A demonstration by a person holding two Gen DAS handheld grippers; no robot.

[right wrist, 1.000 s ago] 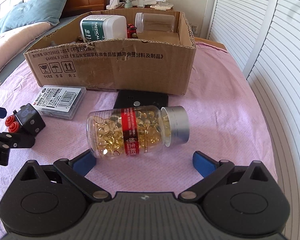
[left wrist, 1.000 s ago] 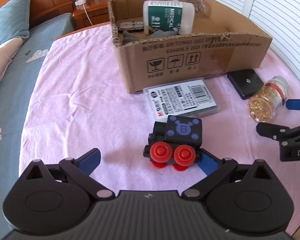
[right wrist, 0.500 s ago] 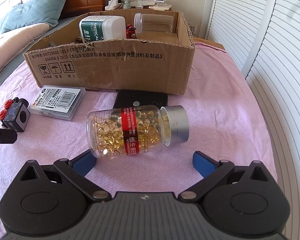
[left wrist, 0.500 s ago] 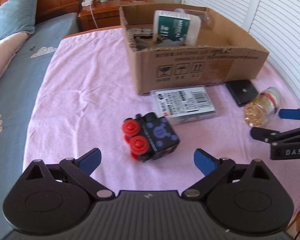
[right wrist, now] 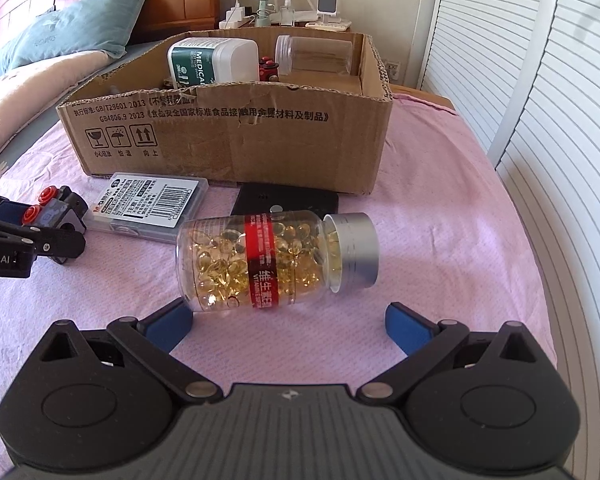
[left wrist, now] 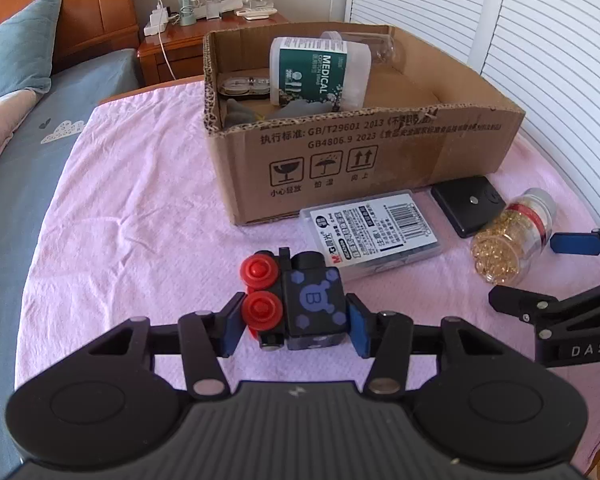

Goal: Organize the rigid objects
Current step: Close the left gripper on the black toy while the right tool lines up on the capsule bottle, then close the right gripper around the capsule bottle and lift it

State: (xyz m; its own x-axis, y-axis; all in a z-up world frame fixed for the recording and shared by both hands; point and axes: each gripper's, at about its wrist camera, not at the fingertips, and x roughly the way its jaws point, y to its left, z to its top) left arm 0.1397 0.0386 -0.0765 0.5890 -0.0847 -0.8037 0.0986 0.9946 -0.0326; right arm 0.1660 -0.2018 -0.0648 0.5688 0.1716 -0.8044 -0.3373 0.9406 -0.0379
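Note:
A black toy block (left wrist: 312,300) with a blue "B" face and two red round wheels sits on the pink cloth, and my left gripper (left wrist: 296,328) is shut on it, one blue pad on each side. The right wrist view shows the same toy (right wrist: 54,210) at far left, inside the left gripper (right wrist: 36,226). My right gripper (right wrist: 287,324) stands open. A clear bottle of golden capsules (right wrist: 268,260) with a silver cap lies on its side just beyond its fingertips, untouched. In the left wrist view the bottle (left wrist: 508,236) lies beside the right gripper (left wrist: 530,270).
An open cardboard box (left wrist: 380,152) stands behind, holding a green-and-white medical tub (left wrist: 320,72), a clear jar (right wrist: 316,56) and small items. A clear labelled plastic case (left wrist: 376,232) and a flat black device (left wrist: 468,204) lie before it. A bed is left, louvred doors right.
The left gripper went from wide open to shut on the toy block, which has turned so its red wheels face left. The right gripper and the bottle have not moved.

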